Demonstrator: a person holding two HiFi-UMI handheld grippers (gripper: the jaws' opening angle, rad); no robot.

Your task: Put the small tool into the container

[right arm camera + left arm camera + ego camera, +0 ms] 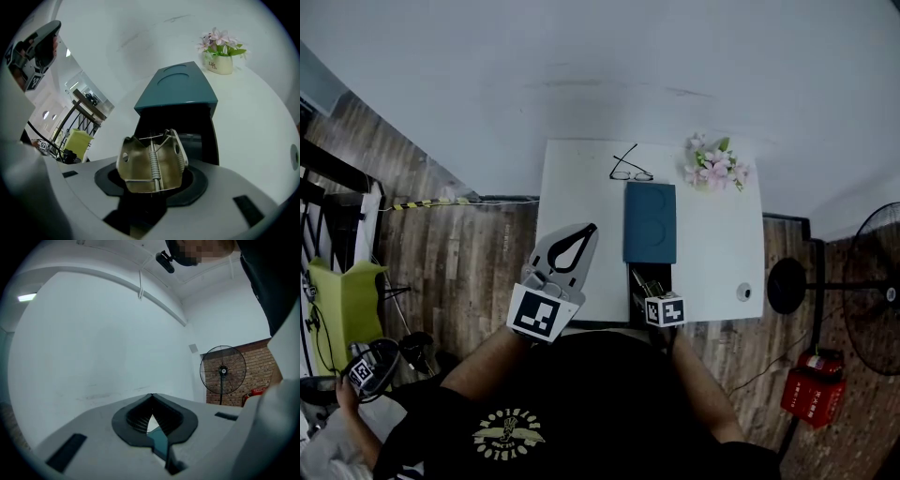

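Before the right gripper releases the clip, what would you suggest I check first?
1. Metal spring clip held by the right gripper: ok, it sits upright between the jaws.
2. Teal container open: ok, its dark opening faces the clip.
3. Clip lined up with the opening: ok in the right gripper view; how far inside, cannot tell.
4. Left gripper out of the way: ok, raised to the left of the container, jaws together, empty.
5. Glasses and flower pot clear: ok, both beyond the container's far end.
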